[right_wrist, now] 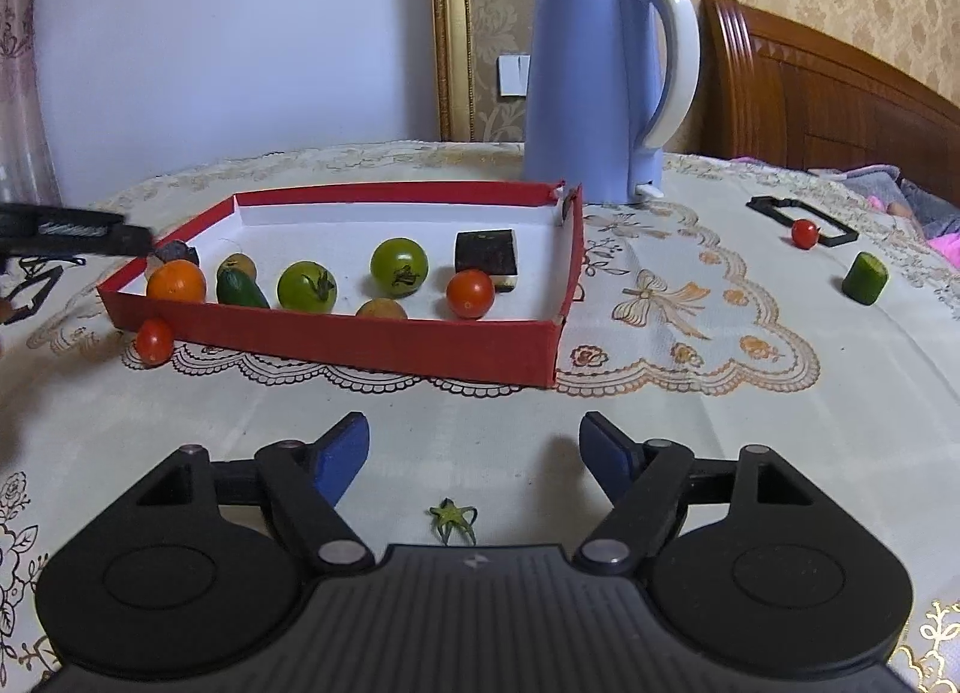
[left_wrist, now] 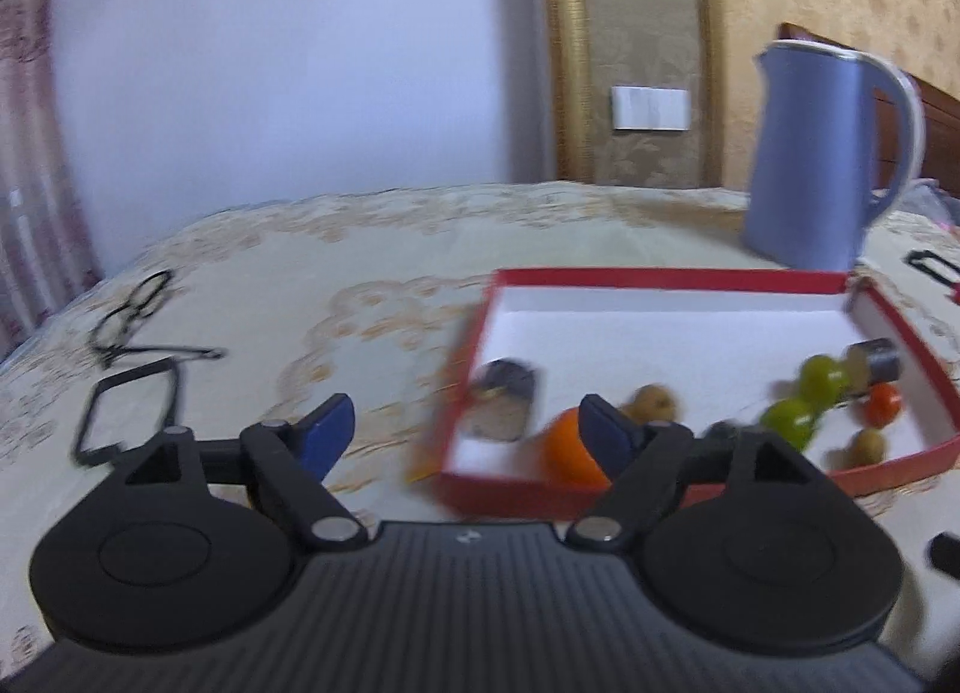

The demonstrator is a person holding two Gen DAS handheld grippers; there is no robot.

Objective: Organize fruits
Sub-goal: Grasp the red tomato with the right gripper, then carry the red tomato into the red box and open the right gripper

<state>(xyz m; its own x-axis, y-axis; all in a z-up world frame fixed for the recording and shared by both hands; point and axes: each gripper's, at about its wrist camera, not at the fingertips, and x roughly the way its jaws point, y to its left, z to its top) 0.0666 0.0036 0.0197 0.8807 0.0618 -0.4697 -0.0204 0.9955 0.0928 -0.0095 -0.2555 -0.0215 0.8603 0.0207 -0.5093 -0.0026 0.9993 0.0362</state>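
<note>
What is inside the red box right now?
Inside the red box: an orange fruit, two green tomatoes, a red tomato, a cucumber piece, small brown fruits and dark blocks. The near wall hides the floor behind it.

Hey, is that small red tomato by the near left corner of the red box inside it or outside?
Outside. The tomato sits on the tablecloth against the box front wall.

Fruits (right_wrist: 306, 286) lie in tray (right_wrist: 384, 342) before kettle (right_wrist: 600, 81).
</note>
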